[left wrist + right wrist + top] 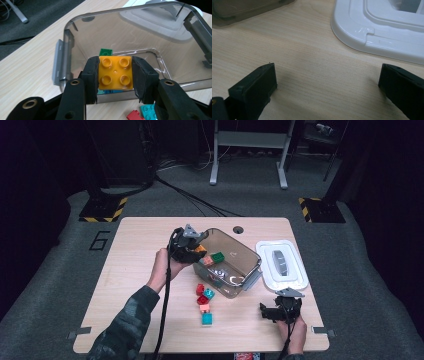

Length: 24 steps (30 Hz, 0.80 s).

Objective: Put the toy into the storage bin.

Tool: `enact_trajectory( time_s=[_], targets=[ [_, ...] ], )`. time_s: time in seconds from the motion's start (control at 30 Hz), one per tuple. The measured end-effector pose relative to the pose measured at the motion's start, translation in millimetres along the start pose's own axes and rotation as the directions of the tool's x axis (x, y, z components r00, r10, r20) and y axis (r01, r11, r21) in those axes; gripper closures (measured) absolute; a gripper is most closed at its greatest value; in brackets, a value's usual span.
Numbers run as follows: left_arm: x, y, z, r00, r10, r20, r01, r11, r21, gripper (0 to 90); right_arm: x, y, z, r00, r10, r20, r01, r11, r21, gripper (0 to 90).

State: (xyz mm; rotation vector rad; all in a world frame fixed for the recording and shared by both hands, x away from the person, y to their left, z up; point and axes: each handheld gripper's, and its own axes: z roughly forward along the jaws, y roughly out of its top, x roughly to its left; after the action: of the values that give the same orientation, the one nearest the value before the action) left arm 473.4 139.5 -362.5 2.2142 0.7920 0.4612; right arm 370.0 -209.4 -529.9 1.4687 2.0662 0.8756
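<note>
White lid (281, 265) lying flat right of centre on the worktop (135, 250). Hazard-striped plates (102, 210) on grey floor, upper left and upper right. Metal frame legs (249, 150) at top.

Overhead light falls on the pale wooden table (150, 245); the surrounding room lies dim. White glare streaks the smoky translucent plastic bin (75, 37) and the glossy white plastic lid (362, 30). The high view is soft; close jaws blur slightly, casting faint shadows.
</note>
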Motion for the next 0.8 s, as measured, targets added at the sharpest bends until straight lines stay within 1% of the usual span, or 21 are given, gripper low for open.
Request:
enact_trajectory(
  time_s=[0.13,0.23,0.33,0.47,0.57,0.6,0.7,0.77,0.8],
  targets=[
    [-3.3,1.5,5.8,0.9999,-0.01,0.013,0.01,0.9999,0.003,58.7,0.0,0.0,0.0,1.0,0.0,0.0,0.0,1.0,0.0,1.1],
    [-5.3,2.0,10.4,0.9997,-0.007,0.022,0.006,1.0,0.007,58.7,0.0,0.0,0.0,1.0,0.0,0.0,0.0,1.0,0.0,1.1],
    [-8.1,0.6,16.0,0.9995,0.002,0.03,-0.002,0.9997,0.023,58.6,0.0,0.0,0.0,1.0,0.0,0.0,0.0,1.0,0.0,1.1],
    [-9.8,-2.5,23.3,0.9987,0.0,0.05,-0.002,0.9988,0.048,58.6,0.0,0.0,0.0,1.0,0.0,0.0,0.0,1.0,0.0,1.1],
    [-10.1,-3.2,25.7,0.9982,-0.005,0.06,0.002,0.9983,0.058,58.5,0.0,0.0,0.0,1.0,0.0,0.0,0.0,1.0,0.0,1.1],
    [-10.8,-3.5,26.8,0.9974,-0.013,0.07,0.009,0.9981,0.061,58.5,0.0,0.0,0.0,1.0,0.0,0.0,0.0,1.0,0.0,1.1],
    [-11.4,-3.8,27.6,0.9973,-0.006,0.073,0.001,0.9977,0.068,58.5,0.0,0.0,0.0,1.0,0.0,0.0,0.0,1.0,0.0,1.1],
    [-12.0,-5.0,28.9,0.9971,-0.009,0.076,0.003,0.9974,0.071,58.5,0.0,0.0,0.0,1.0,0.0,0.0,0.0,1.0,0.0,1.1],
    [-12.5,-6.4,29.9,0.9966,-0.019,0.08,0.013,0.9972,0.074,58.4,0.1,0.0,0.0,1.0,0.0,0.0,0.0,1.0,0.0,1.1]
  ],
)
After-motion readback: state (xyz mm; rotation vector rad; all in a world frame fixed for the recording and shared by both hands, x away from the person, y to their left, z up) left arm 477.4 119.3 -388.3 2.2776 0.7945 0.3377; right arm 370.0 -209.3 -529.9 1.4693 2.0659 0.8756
